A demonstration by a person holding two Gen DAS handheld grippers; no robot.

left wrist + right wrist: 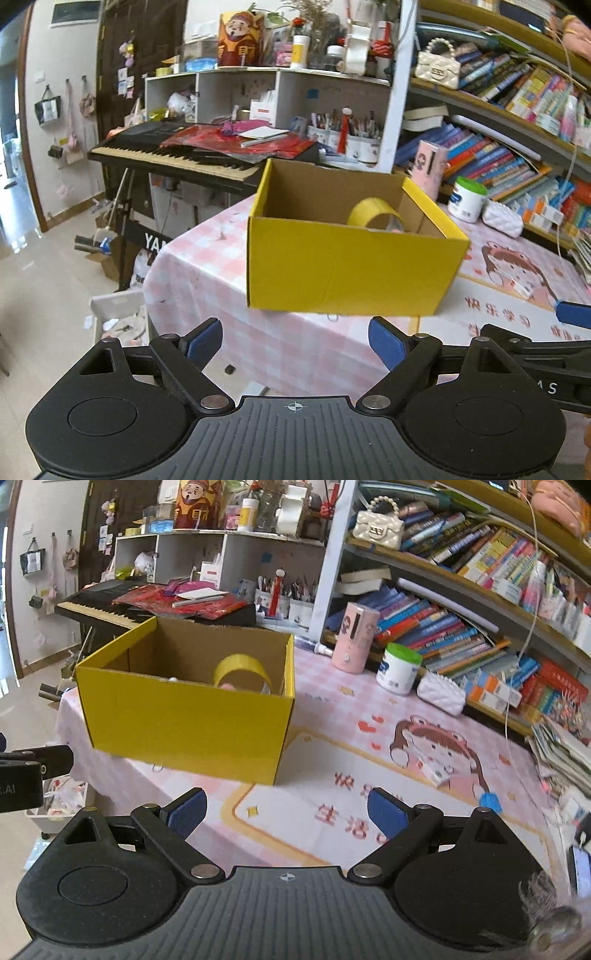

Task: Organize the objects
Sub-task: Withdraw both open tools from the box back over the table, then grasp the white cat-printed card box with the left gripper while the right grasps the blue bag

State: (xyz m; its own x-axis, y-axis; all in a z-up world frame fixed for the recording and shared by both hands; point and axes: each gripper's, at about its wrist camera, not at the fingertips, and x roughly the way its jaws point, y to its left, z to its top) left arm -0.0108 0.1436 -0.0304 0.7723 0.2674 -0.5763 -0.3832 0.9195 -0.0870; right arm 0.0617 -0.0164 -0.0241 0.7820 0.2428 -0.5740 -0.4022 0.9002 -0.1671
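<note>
yellow corrugated cardboard box (343,273), rectangular, open-topped, seen at frame centre on pink checked tablecloth (207,273); glossy yellow tape roll (373,213) stood inside. left gripper (295,345) and right gripper (286,812): ribbed blue pads spread wide, nothing held.

Matt yellow cardboard box (343,269) on glossy plastic tablecloth (207,273).

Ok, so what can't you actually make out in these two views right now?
- Contents of the yellow box: in both views its front wall hides everything below the top of the tape roll.
- Pink item beside the roll: right wrist view, only a sliver clears the wall.
- Small blue object on the tablecloth: too small to identify.
- Phone: cut off by the right edge.
</note>
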